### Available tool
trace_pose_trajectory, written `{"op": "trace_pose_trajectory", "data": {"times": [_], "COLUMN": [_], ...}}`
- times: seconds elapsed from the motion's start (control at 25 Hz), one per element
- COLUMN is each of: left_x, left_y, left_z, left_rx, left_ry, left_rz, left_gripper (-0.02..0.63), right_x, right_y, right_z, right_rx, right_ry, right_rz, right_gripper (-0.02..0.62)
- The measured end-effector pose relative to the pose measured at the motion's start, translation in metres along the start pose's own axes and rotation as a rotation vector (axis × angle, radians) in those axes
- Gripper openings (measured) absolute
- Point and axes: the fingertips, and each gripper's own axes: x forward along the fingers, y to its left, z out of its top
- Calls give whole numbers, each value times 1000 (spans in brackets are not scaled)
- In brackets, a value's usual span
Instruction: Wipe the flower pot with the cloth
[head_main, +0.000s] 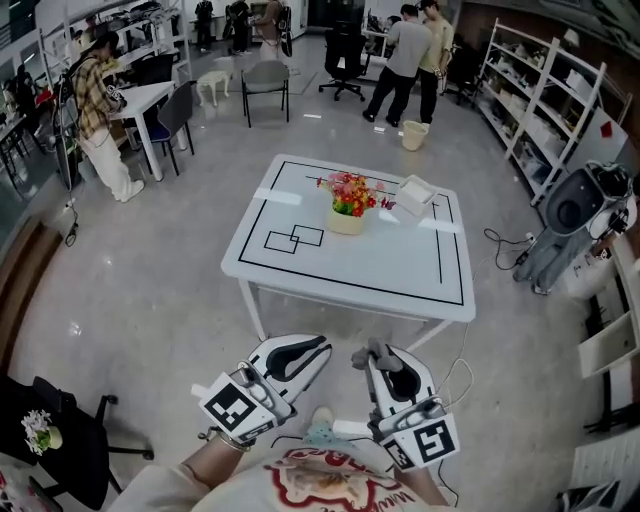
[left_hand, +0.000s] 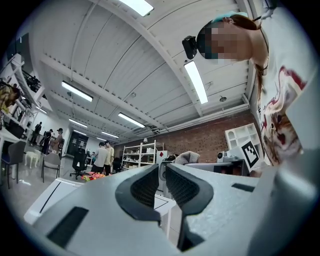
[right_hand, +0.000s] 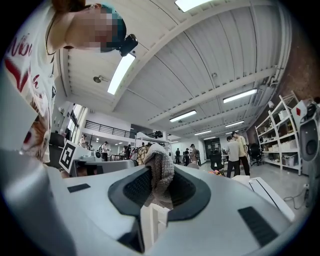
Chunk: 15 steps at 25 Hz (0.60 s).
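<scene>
Where the right gripper's (right_hand: 158, 196) fingers (right_hand: 136, 188) meet, the cloth (right_hand: 160, 169) sits pinched.

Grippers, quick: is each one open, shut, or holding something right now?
Left gripper: closed, nothing between its jaws.
Right gripper: closed on the cloth.

Grey knitted cloth (right_hand: 160, 182) shows between the black ribbed pads (right_hand: 137, 187) of the pale grey right gripper (right_hand: 161, 171). Ahead of it, a black-lined white table (head_main: 400, 270) bears a cream flower pot (head_main: 346, 224) with red, pink and yellow blooms.
</scene>
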Motion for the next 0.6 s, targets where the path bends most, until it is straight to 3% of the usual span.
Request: {"op": "trace_pose_trajectory", "data": {"times": [0.6], "left_x": [106], "left_y": [75], "left_z": [-8], "left_rx": [0], "left_ry": [-39], "left_rz": [48], "left_gripper": [48], "right_x": [66], "right_y": [-109], "right_z": [-1], "right_rx": [-12], "right_ry": [-8], "right_rz": [42], "right_gripper": [67]}}
